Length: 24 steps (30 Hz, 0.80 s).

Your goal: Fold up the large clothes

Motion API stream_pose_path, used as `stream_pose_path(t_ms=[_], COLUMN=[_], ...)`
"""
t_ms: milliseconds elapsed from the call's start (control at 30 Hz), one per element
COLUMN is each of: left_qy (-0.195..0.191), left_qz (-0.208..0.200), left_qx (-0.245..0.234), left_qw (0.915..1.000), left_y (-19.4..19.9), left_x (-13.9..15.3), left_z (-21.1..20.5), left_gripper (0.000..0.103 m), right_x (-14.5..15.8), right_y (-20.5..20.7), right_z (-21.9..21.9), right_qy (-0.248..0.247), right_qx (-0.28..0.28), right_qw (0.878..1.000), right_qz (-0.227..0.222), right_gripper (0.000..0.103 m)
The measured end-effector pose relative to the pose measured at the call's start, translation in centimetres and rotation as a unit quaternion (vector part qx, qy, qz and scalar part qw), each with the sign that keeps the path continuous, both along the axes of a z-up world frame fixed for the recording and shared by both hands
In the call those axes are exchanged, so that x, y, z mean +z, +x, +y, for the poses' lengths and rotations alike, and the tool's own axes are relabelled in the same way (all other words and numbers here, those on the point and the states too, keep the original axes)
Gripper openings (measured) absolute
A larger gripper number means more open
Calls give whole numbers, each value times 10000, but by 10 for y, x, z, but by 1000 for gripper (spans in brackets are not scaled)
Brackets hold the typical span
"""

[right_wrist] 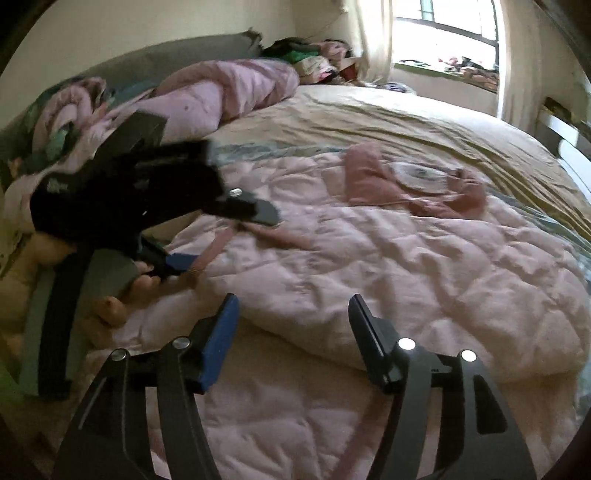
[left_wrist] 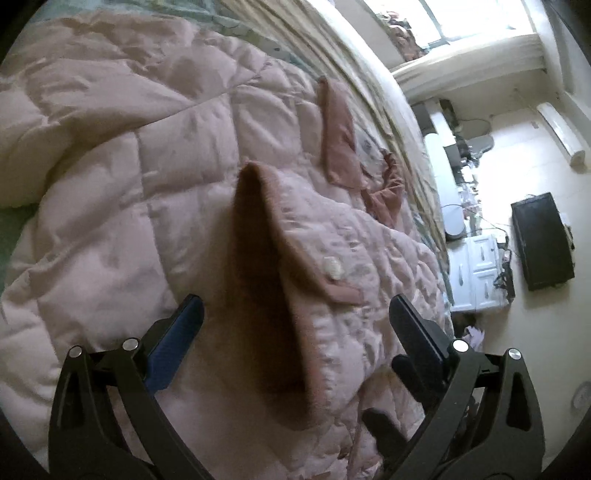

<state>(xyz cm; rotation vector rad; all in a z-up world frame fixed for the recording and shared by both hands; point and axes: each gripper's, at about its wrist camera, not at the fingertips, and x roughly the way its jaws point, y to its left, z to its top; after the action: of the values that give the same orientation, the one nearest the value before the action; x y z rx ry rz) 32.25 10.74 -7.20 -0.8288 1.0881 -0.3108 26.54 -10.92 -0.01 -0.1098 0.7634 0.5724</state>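
Right hand-held gripper (right_wrist: pixel 291 325) open, over pink quilted coat (right_wrist: pixel 369 258) fold.

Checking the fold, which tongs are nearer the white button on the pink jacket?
Left. The left tongs straddle the flap carrying the white button; the right tongs are at the pink jacket's folded edge.

Daylight pours from the window (right_wrist: pixel 458 33) at one o'clock, blown out to white — the bedding (right_wrist: pixel 369 258) stays soft and dim. Fisheye bending darkens every rim; the left gripper (right_wrist: pixel 207 236) smears, probably motion blur.
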Motion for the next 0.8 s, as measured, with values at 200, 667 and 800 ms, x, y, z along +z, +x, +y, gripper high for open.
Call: stream_pose_path(t_ms=[200, 667, 800], left_qy=[-43, 1727, 2199], left_qz=[-140, -1548, -1839], left_qx=[-399, -544, -315], left_qw=[9991, 9712, 9575], left_y=[-3, -12, -11], left_x=[1, 66, 84], left_z=[-23, -27, -9], left_gripper=[91, 10, 10], right_x=[14, 30, 33], right_y=[-3, 2, 15], right_z=[-44, -137, -157], right_qy=[148, 131, -31], right_qx=[-576, -1772, -2185], right_qw=[9982, 9836, 9753], right_qz=[-109, -319, -313], right_gripper=[60, 60, 60])
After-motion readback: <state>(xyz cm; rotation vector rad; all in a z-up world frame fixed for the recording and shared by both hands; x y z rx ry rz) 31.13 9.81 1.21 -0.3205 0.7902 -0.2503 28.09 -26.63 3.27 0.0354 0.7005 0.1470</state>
